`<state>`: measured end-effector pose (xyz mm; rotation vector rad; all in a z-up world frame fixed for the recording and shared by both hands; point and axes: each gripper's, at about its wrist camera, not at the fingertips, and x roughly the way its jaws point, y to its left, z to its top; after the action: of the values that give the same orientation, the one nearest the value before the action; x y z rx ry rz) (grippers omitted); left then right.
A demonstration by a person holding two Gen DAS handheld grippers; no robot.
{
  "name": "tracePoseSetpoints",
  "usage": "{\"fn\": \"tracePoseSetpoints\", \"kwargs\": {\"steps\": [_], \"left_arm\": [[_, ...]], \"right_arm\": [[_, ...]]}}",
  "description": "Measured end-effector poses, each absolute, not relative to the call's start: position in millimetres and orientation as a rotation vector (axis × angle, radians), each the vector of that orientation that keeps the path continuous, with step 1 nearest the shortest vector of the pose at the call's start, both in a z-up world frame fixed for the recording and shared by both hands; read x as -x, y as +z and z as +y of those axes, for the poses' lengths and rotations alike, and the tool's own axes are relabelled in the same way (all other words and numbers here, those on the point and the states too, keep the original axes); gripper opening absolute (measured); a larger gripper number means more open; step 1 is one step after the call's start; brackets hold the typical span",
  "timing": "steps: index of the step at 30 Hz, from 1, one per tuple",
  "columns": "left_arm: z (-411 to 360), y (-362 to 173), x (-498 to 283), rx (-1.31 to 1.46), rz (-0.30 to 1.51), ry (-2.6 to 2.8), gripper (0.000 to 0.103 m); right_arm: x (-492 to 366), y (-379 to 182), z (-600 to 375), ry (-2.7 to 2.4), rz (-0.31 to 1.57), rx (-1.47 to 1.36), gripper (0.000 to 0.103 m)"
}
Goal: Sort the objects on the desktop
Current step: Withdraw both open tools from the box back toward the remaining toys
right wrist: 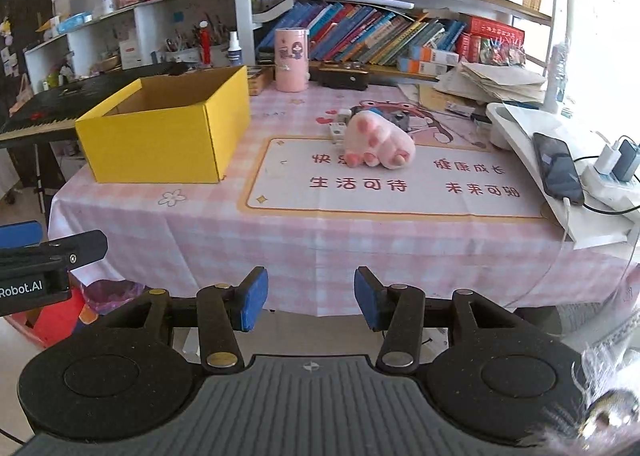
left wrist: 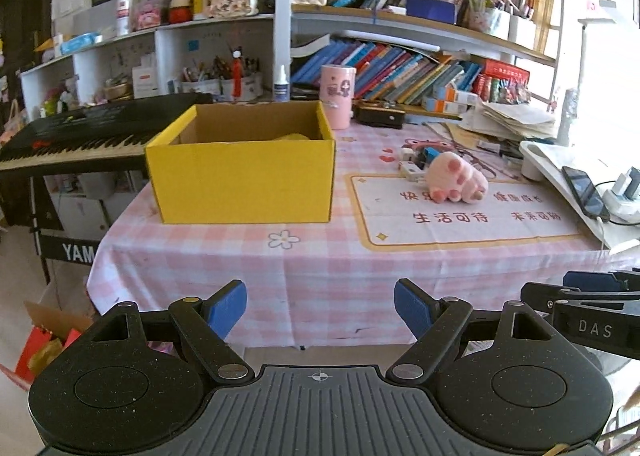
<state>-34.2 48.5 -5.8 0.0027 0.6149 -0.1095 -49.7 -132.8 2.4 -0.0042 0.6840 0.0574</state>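
Hovering before table (left wrist: 320, 268) | left claw (left wrist: 320, 310) spread wide, empty | right claw (right wrist: 311, 298) narrower, empty, angled down

Yellow box (left wrist: 240, 180) interior mostly hidden by front wall; yellow item inside unidentifiable. Small objects (left wrist: 416, 162) behind pink paw plush (right wrist: 378, 144), mid-worktop, partly hidden, too small to identify. Keyboard (left wrist: 72, 136) cut by left edge. Phone (right wrist: 558, 168) at worktop's right edge, screen dark.
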Motion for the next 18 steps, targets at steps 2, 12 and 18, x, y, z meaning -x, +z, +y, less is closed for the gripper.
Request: {"fn": "tracePoseSetpoints", "kwargs": {"steps": [2,12,18], "left_arm": [[45,-6,32,-0.01,0.619,-0.12,0.083],[30,-11,21,-0.028,0.656,-0.16,0.083],[18,-11,10,-0.039,0.667,-0.178,0.083]], "right_arm": [[49,2,-135,0.052,0.685,0.001,0.046],[38,-2,-148,0.047,0.713,-0.035,0.048],[27,-4,-157,0.05,0.724,-0.038,0.048]]}}
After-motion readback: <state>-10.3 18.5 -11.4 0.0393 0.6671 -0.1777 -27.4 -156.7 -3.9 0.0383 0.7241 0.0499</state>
